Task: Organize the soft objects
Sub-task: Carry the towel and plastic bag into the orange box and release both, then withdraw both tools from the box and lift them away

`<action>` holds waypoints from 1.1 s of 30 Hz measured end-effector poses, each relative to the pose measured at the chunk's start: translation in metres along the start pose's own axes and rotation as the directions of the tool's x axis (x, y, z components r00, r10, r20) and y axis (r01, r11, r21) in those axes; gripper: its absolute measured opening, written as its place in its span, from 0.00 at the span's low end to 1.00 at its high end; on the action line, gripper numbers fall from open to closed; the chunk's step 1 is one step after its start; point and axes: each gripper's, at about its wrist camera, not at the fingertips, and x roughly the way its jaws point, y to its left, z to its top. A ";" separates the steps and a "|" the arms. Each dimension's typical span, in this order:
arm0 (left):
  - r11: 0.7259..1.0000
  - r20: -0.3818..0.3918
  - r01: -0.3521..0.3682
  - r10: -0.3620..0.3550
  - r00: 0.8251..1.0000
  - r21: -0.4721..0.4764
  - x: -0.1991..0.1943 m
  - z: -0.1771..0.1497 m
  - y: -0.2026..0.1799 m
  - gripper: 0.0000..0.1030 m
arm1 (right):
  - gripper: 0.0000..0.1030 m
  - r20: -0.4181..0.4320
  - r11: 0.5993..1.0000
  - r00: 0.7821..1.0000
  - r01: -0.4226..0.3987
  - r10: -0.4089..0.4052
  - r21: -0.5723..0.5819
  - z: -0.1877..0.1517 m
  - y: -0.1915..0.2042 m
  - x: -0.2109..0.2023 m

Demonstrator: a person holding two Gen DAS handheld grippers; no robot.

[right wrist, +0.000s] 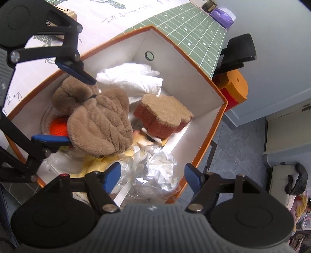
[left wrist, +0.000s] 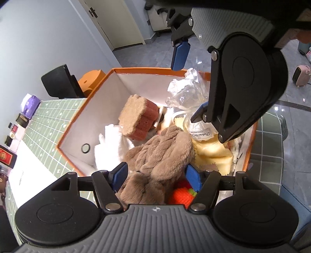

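An orange-rimmed white box (left wrist: 77, 124) (right wrist: 196, 81) holds soft things: a brown plush toy (left wrist: 159, 155) (right wrist: 101, 124), a brown-topped sponge (left wrist: 138, 116) (right wrist: 165, 114), white cloth (left wrist: 110, 148) (right wrist: 134, 77), yellow cloth (left wrist: 211, 153), an orange knitted item (left wrist: 180, 196) (right wrist: 59, 126) and crumpled clear plastic (left wrist: 186, 89) (right wrist: 155, 169). My left gripper (left wrist: 156, 175) (right wrist: 68, 106) is open, its pads on either side of the plush toy in the box. My right gripper (right wrist: 152, 175) (left wrist: 191, 81) is open and empty above the plastic at the box's edge.
The box sits on a table with a green grid mat (left wrist: 48, 124) (right wrist: 190, 33) and a white printed cloth (right wrist: 108, 17). A black chair (left wrist: 60, 81) and an orange stool (right wrist: 236, 85) stand beside the table. Small boxes (left wrist: 21, 118) line the table's far edge.
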 end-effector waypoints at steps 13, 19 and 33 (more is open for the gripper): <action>0.984 0.162 0.045 -0.017 0.987 -0.170 -0.053 -0.017 0.027 0.77 | 0.86 0.047 0.998 0.997 0.066 -0.065 -0.019 0.006 0.011 -0.031; 0.963 0.198 -0.002 0.057 0.979 -0.269 -0.074 -0.038 0.036 0.77 | 0.88 0.123 0.993 0.985 0.120 -0.119 -0.005 0.005 0.027 -0.055; 0.759 0.236 -0.091 0.310 0.921 -0.645 -0.114 -0.136 0.032 0.77 | 0.92 0.403 0.955 0.868 0.236 -0.291 0.181 -0.014 0.111 -0.094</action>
